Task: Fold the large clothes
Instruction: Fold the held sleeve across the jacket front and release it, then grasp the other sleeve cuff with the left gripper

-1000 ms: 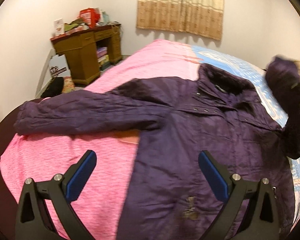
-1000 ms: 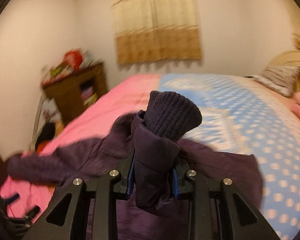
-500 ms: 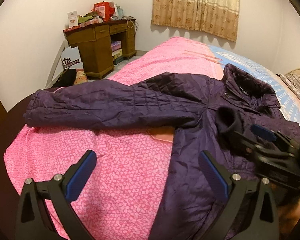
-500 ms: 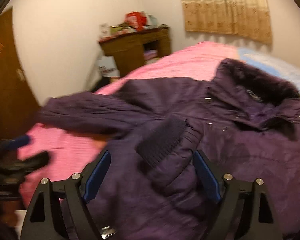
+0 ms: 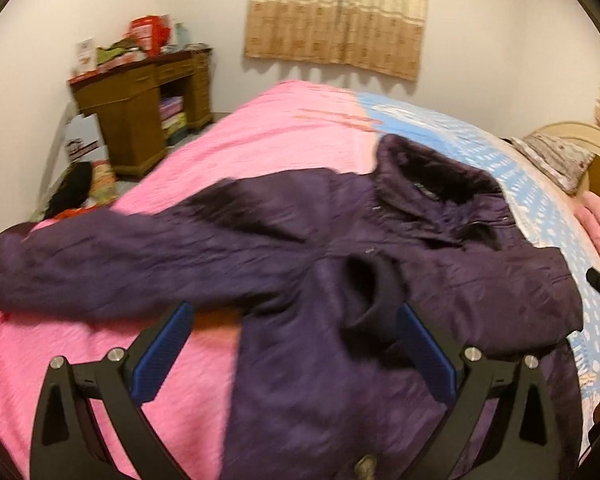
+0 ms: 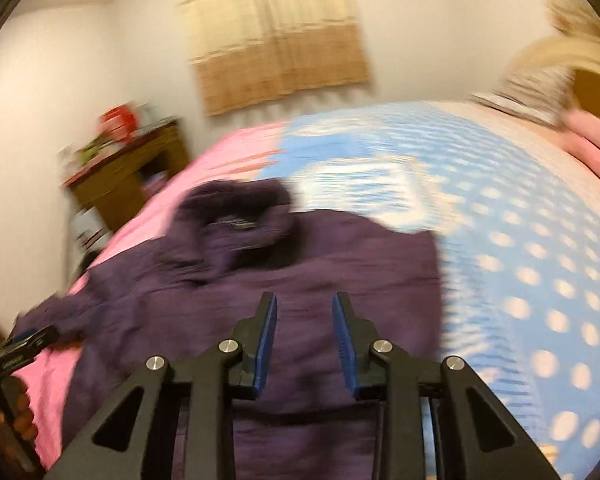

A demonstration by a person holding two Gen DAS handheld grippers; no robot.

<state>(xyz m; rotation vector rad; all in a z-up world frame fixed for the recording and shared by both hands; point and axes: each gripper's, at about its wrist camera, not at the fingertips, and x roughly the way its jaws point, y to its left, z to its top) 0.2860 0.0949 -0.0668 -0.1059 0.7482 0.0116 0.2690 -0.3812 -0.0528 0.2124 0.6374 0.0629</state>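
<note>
The dark purple quilted padded jacket (image 5: 340, 280) lies face up across the pink-and-blue bed (image 5: 260, 128), one sleeve already folded over its chest, ribbed cuff (image 5: 374, 292) uppermost. The left gripper (image 5: 292, 344) has jaws wide and empty; the right gripper (image 6: 305, 340) has jaws closing on nothing. Next, take the outstretched sleeve (image 5: 120, 260) near its cuff and lay it flat across
</note>
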